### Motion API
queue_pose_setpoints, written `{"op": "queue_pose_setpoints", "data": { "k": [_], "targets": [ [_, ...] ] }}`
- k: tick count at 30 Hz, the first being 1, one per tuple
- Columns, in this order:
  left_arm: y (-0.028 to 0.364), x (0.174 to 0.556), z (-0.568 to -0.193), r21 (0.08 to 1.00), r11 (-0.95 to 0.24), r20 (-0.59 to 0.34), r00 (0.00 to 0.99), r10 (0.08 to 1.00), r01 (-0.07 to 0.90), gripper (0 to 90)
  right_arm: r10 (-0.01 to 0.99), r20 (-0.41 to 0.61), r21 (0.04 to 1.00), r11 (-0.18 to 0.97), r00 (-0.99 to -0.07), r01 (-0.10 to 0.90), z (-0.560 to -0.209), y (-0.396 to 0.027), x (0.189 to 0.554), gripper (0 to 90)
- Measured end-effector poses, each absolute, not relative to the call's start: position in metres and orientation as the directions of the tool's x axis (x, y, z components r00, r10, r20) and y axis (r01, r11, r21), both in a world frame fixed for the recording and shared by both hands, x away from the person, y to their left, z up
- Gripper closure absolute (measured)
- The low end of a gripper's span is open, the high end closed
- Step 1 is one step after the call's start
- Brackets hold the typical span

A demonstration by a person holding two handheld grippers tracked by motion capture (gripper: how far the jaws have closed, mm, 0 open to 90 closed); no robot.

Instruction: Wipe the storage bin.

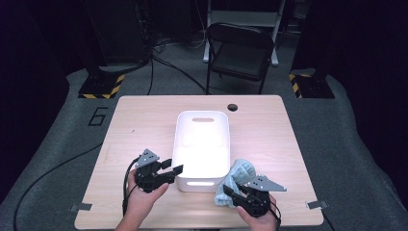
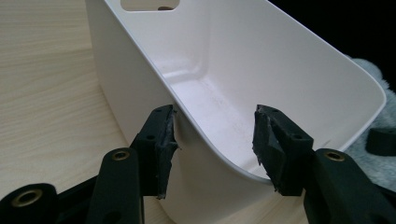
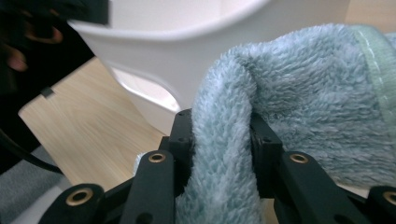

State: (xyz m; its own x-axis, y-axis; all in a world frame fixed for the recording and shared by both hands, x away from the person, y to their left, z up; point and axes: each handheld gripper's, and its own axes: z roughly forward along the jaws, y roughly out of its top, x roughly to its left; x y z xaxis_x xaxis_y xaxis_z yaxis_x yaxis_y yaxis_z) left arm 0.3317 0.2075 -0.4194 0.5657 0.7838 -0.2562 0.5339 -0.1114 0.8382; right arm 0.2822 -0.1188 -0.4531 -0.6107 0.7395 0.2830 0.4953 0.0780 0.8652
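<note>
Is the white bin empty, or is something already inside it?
Empty. The white bin shows a bare floor in the high view and the left gripper view. The blue towel lies outside, beside its near right corner.

The left gripper [image 1: 166, 172] sits in the person's left hand [image 1: 144, 192], whose forearm comes in from the near edge of the bench. Its jaws point toward the right gripper's side and stand wide apart, one pad [image 2: 166, 140] outside a white wall and the other pad [image 2: 268, 140] inside it, neither pressing. A grey plate tops the gripper's body behind the jaws, and a cable trails back from it. The right gripper [image 1: 230, 190] is carried in the right hand [image 1: 262, 219], its jaws aimed forward and toward the left gripper. In the right gripper view, those jaws pinch a fold of blue fleece between the pads.
</note>
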Motion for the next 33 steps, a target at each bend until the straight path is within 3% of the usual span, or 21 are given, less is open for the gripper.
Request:
{"op": "queue_pose_setpoints", "data": {
  "k": [11,29,33],
  "targets": [
    [0.2,0.326,-0.416,0.838,-0.132,-0.236,0.569,0.788,0.529,47.8,0.732,0.284,0.876,0.065,-0.619,0.478,-0.451,-0.125,0.284,67.2],
    [0.195,0.322,-0.416,0.835,-0.111,-0.248,0.549,0.798,0.539,47.5,0.762,0.34,0.757,0.126,-0.551,0.641,-0.505,-0.115,0.301,67.2],
    [0.194,0.321,-0.415,0.833,-0.105,-0.254,0.544,0.799,0.543,47.3,0.762,0.342,0.759,0.121,-0.55,0.64,-0.507,-0.116,0.303,67.1]
  ]
}}
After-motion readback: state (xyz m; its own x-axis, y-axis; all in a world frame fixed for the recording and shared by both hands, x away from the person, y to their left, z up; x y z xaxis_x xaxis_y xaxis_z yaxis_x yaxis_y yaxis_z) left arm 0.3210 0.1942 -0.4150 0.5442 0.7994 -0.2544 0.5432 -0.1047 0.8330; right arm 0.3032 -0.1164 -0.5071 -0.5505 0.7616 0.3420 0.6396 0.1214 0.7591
